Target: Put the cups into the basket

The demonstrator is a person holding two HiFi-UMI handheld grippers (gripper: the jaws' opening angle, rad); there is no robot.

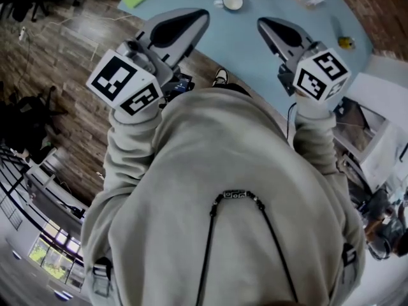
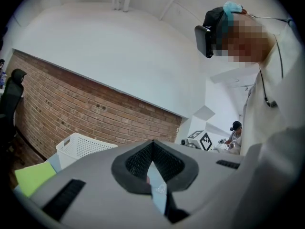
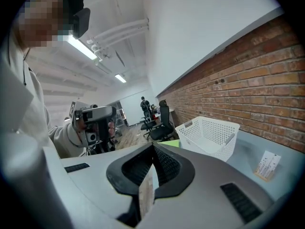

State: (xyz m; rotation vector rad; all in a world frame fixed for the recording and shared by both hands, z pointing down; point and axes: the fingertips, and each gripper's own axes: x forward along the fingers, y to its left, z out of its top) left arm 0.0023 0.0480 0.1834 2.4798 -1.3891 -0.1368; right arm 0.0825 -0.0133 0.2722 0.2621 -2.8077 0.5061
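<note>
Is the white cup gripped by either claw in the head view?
No, the white cup stands by itself on the blue table, beyond the tips of the left claw and the right claw.

You stand on a wood floor (image 1: 70, 107) beside a blue table (image 1: 245, 53); a brick wall (image 3: 248, 75) runs behind, strip lights (image 3: 82, 48) overhead.

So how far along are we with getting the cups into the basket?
Done: nothing that shows. The one cup in view sits on the blue table, and the white basket shows none, though its bottom is hidden. In hand: nothing. The left tool and right tool are both shut and empty. Left: grasp that cup and carry it to the basket.
</note>
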